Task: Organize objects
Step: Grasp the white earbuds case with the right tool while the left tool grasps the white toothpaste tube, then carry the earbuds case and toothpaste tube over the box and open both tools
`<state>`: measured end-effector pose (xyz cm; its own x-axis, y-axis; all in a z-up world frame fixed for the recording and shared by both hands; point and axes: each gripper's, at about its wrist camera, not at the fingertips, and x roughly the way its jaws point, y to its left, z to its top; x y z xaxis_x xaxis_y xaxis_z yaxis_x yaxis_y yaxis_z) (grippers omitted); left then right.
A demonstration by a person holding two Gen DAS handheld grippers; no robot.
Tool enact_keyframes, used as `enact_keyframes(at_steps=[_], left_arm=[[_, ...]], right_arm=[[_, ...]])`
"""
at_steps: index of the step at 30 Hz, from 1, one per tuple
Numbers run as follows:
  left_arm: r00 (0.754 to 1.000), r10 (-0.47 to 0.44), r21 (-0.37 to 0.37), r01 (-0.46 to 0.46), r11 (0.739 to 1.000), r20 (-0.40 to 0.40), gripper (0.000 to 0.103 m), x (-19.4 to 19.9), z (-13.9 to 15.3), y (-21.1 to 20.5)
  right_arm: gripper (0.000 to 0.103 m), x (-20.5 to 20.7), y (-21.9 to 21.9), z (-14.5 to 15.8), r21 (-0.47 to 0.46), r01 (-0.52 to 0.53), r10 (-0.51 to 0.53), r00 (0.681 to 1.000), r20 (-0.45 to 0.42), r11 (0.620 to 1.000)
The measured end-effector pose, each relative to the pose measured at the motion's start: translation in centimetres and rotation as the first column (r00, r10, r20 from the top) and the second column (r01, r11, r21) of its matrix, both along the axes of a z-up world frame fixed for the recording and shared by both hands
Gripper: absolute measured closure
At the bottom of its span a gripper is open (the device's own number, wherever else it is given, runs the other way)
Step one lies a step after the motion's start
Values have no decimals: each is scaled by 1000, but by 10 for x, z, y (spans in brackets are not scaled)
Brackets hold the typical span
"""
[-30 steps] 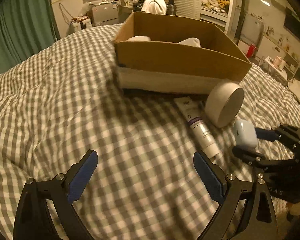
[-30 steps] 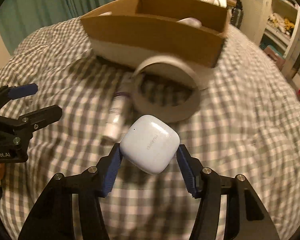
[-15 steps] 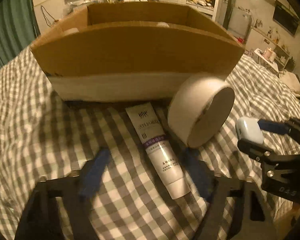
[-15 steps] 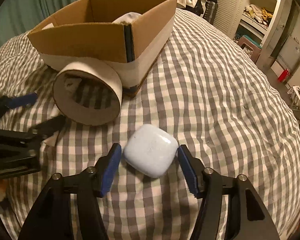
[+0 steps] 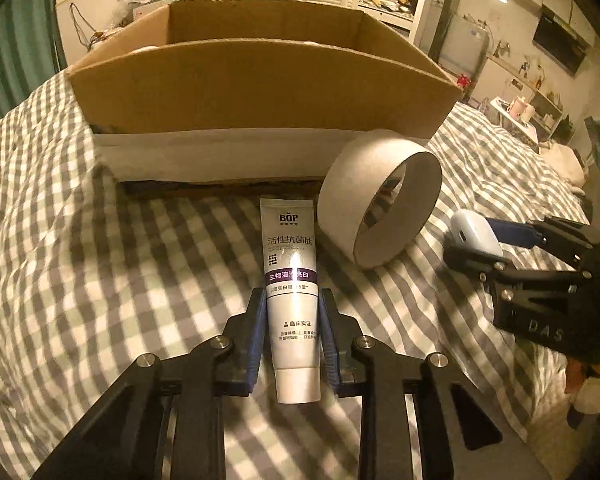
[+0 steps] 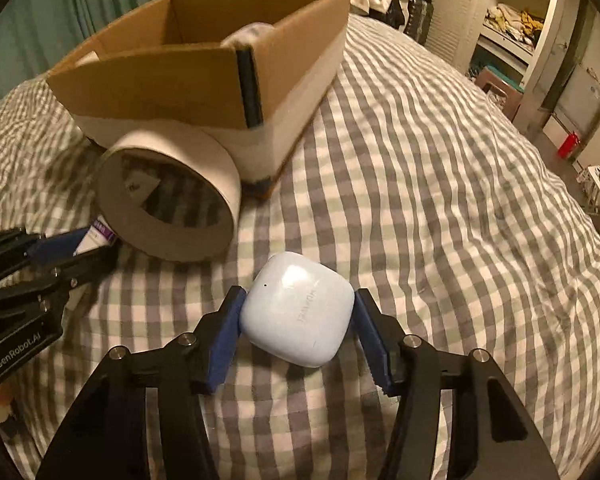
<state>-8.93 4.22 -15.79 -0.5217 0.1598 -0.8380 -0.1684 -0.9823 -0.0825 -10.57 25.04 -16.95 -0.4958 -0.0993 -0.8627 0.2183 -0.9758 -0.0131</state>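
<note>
A white toothpaste tube (image 5: 291, 280) lies on the checked bedcover, its flat end toward the cardboard box (image 5: 260, 92). My left gripper (image 5: 292, 304) is shut on the tube near its cap end. My right gripper (image 6: 298, 308) is shut on a pale blue earbud case (image 6: 298, 308), just above the bedcover; the case also shows in the left wrist view (image 5: 474, 232). A wide white tape roll (image 5: 380, 200) leans against the box front, between the two grippers; it also shows in the right wrist view (image 6: 168, 196). White items lie inside the box (image 6: 204, 64).
The checked bedcover (image 6: 440, 184) spreads out to the right of the box. Green curtains (image 6: 80, 8) hang at the left. Shelves and cupboards (image 6: 512, 20) stand beyond the bed's far right edge.
My left gripper moved forward to the toothpaste tube and closed on it. My right gripper, still holding the earbud case, swung right past the tape roll and lowered toward the bedcover.
</note>
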Motion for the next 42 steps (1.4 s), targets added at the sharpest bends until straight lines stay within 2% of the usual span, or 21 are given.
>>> enact_keyframes(at_steps=[15, 22, 27, 31, 35, 39, 42], left_arm=[[998, 25, -4, -25, 1000, -52, 77, 34, 43, -12], [998, 34, 45, -31, 998, -58, 77, 33, 70, -14], [992, 36, 56, -29, 998, -118, 77, 36, 106, -21], [979, 38, 37, -31, 999, -199, 77, 26, 141, -24], [965, 49, 27, -44, 999, -258, 77, 5, 161, -29], [954, 64, 16, -63, 998, -294, 77, -24, 166, -33], [951, 61, 2, -63, 998, -305, 77, -43, 160, -31]], right_arm=[[48, 13, -6, 43, -73, -46, 39, 994, -104, 996], [48, 26, -13, 86, -134, -111, 83, 977, -196, 985], [48, 23, -18, 114, -171, -147, 102, 964, -246, 974], [48, 17, -24, 136, -176, -166, 111, 952, -287, 970], [48, 3, -27, 159, -194, -179, 108, 938, -328, 965], [48, -22, -33, 179, -192, -183, 101, 923, -371, 964], [48, -50, -39, 183, -197, -176, 93, 925, -369, 964]])
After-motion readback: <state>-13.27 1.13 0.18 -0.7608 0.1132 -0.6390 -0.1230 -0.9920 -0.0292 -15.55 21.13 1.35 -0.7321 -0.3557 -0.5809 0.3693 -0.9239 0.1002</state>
